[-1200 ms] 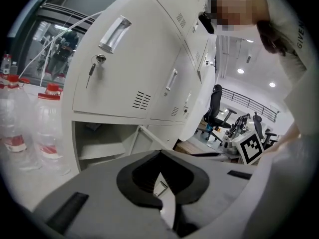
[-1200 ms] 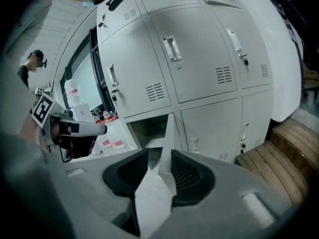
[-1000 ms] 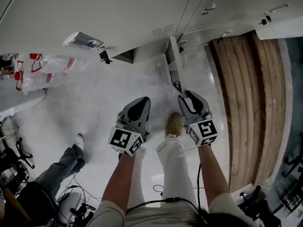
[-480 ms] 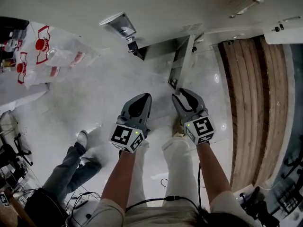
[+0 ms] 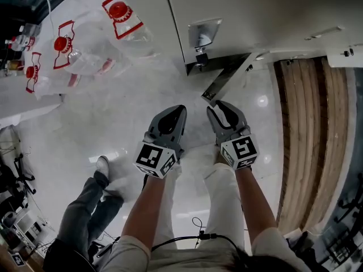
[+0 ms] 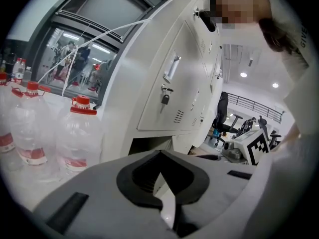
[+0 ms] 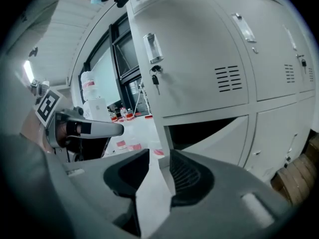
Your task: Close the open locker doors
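A row of white lockers (image 5: 255,10) runs along the top of the head view. One lower locker door (image 5: 227,81) stands ajar, swung out over the floor; the right gripper view shows it as a slanted door (image 7: 219,136) over a dark opening. My right gripper (image 5: 217,106) hovers just short of that door's free edge without touching it. It is open (image 7: 158,156) with nothing between its jaws, which have just been closing slightly. My left gripper (image 5: 180,109) floats beside it to the left, shut (image 6: 159,154) and empty.
Shrink-wrapped water bottles (image 5: 85,50) with red caps lie at the upper left. The upper locker has a handle (image 5: 203,34) and keys hanging in its lock (image 7: 155,78). Another person's legs (image 5: 93,197) stand at the lower left. A wooden slatted surface (image 5: 312,135) runs along the right.
The head view has swung along the locker row, so the ajar door now lies right ahead of the right gripper. More of the bottles shows. Both grippers moved sideways together.
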Available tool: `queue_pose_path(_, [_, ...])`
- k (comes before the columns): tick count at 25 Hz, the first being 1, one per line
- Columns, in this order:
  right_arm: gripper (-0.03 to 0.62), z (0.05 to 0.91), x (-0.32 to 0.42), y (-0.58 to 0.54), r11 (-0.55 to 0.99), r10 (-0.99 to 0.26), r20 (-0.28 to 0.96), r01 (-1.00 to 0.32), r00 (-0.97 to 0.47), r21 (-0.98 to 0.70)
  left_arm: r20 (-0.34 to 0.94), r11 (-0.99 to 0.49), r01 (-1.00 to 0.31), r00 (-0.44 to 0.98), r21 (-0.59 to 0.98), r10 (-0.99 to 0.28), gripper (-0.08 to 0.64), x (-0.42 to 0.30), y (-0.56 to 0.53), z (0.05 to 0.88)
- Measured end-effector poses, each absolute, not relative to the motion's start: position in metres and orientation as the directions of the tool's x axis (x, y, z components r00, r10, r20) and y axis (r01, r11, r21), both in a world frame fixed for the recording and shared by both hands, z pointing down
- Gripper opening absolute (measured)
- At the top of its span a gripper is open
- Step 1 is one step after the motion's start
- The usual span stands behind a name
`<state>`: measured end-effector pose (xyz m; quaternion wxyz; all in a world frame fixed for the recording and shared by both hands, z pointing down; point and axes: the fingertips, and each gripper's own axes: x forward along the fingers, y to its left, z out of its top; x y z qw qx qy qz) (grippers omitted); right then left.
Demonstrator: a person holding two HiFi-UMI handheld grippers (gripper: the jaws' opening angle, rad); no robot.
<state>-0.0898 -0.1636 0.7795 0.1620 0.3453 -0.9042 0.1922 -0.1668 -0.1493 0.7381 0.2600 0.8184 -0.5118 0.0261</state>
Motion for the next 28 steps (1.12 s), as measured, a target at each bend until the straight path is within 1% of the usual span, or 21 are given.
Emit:
queue_pose_path(5, [0.127,0.78,-0.121,-0.181,0.7,-0.569,0.42,-0.684,-0.707,-0.204,0.295,-0.327,-0.856,0.458,0.401,-0.839,-0.003,-0.194,-0.159,0.742])
queue_pose_path(14, [0.127,0.781,-0.163,-0.215,0.72,-0.6,0.365,-0.679,-0.712,-0.141,0.26,-0.334,-0.846,0.462,0.415,-0.848,-0.003,-0.218,-0.173,0.748])
queue_pose_path(23, [0.138,0.782,-0.187,-0.241,0.656,-0.698,0.311,-0.75,-0.645,-0.083,0.244,-0.354,-0.832,0.483,0.427,-0.841,-0.003,-0.237,-0.184,0.753])
queue_pose_path(28, [0.154,0.781,-0.194,-0.252,0.607,-0.742,0.289,-0.789,-0.605,-0.094,0.236,-0.362,-0.828,0.489,0.428,-0.84,-0.003,-0.246,-0.189,0.753])
